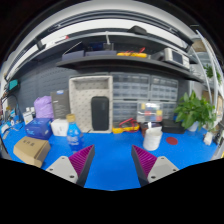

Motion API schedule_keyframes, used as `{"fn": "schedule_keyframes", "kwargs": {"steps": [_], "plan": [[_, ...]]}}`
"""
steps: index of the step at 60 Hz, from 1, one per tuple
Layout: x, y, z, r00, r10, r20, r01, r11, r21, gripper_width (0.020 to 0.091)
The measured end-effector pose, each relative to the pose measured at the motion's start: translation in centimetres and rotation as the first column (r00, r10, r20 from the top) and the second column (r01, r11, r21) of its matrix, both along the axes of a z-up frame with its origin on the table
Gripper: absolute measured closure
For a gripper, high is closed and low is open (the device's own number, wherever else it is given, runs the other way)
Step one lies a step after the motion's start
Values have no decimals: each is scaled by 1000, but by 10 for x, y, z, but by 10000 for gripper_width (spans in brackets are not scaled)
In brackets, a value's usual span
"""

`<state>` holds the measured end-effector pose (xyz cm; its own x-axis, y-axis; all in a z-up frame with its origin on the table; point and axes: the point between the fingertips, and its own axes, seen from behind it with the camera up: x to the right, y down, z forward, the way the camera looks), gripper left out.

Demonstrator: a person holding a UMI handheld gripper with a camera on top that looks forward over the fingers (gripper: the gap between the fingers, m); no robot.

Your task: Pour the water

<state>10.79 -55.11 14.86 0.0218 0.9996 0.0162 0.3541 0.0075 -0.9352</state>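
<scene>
Gripper view: the tool (111,163) was held with its fingers spread apart and nothing between them, above the blue counter (112,150). A water bottle (73,134) was seen beyond the left finger, and a white cup (152,138) beyond the right finger.

Blue table (115,160) bears bottle (73,134), cup (153,137), box (32,150).

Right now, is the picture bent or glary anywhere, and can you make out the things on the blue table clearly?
Gripper view: strong fisheye bend, the shelf arcs overhead; ceiling light streaks bright; even light on the table, faint shadows. The bottle and cup are small and soft, details unreadable. The tool is open, fingers sharp and near.
</scene>
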Motion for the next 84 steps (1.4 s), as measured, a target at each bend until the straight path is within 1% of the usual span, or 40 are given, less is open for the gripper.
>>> {"fn": "schedule_keyframes", "kwargs": {"steps": [7, 13, 22, 36, 41, 44, 46, 47, 48, 49, 58, 60, 61, 75, 79, 84], "plan": [[-4, -64, -25, 996, 82, 33, -81, 996, -19, 343], [-17, -101, -39, 991, 128, 46, -127, 991, -36, 347], [-51, -126, -56, 989, 140, 53, -139, 990, -30, 343], [-105, -137, -71, 991, 128, 38, -129, 992, 16, 347], [-120, -138, -72, 993, 119, 10, -119, 993, 12, 377], [-126, -137, -76, 994, 106, 5, -106, 994, 16, 416], [-129, -136, -79, 995, 101, 3, -101, 994, 29, 481], [-130, -138, -80, 994, 107, 0, -107, 994, 34, 538], [-131, -140, -81, 993, 114, -6, -114, 993, 35, 561], [-132, -141, -79, 993, 119, -21, -119, 992, 40, 563], [-132, -141, -77, 989, 132, -65, -129, 991, 45, 671], [-133, -141, -77, 988, 132, -81, -130, 991, 38, 674], [-133, -141, -77, 988, 132, -85, -130, 991, 35, 707], [-136, -143, -78, 980, 180, -81, -180, 984, 3, 708], [-137, -141, -79, 981, 186, -63, -189, 981, -40, 709], [-141, -128, -74, 984, 169, -46, -174, 976, -132, 708]]}}
